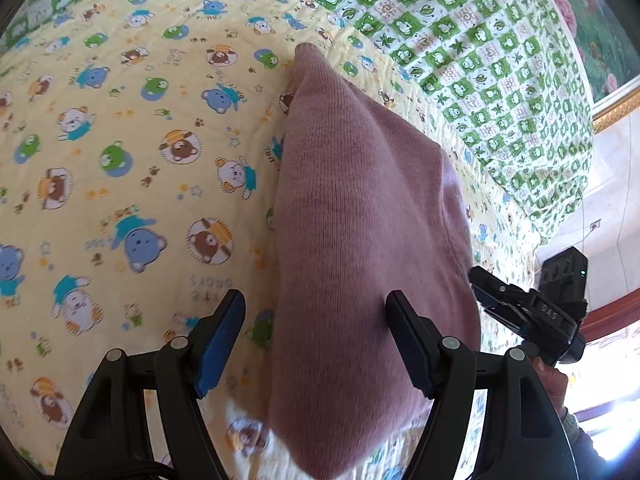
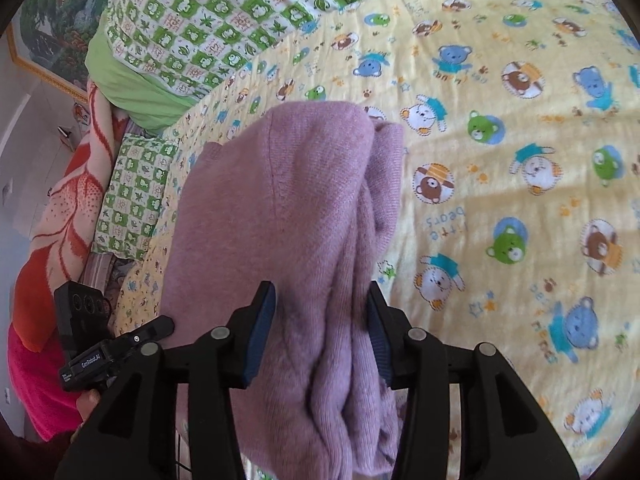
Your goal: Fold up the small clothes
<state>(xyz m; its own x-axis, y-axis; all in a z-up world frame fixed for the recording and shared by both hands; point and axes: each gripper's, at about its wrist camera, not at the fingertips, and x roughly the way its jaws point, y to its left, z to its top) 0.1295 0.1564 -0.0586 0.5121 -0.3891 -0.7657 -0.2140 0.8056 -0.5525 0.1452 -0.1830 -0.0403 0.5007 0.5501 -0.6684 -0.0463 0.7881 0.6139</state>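
Left wrist view: the left gripper (image 1: 316, 336) stands with its jaws spread wide, blue pads facing each other. A folded pink knitted garment (image 1: 360, 220) lies on the yellow bear-print sheet (image 1: 120, 140) and runs away from the camera to a narrow far corner. Its near part lies between the two fingers; the right finger (image 1: 408, 340) sits over the cloth, while the left finger (image 1: 220, 340) stands clear of it over bare sheet, so nothing is pinched. A green-and-white checked quilt (image 1: 500, 80) lies beyond the garment at the upper right. The right gripper (image 1: 480, 280) shows at the right edge, side-on, held by a hand (image 1: 552, 384); its jaw state cannot be told from this view. A framed picture (image 1: 600, 20) hangs on the wall behind. Right wrist view: the right gripper (image 2: 322, 332) has its jaws part open, with the bunched, creased end of the pink garment (image 2: 288, 200) filling the gap between them. The cloth lies against or just beside both pads; whether they press on it cannot be told. The garment rests on the same bear-print sheet (image 2: 500, 160), with thicker folded layers along its right side. The checked quilt (image 2: 200, 20) lies at the upper left, an orange-and-red blanket (image 2: 68, 220) beside the bed at left. The left gripper (image 2: 120, 340) shows at the lower left edge, side-on.
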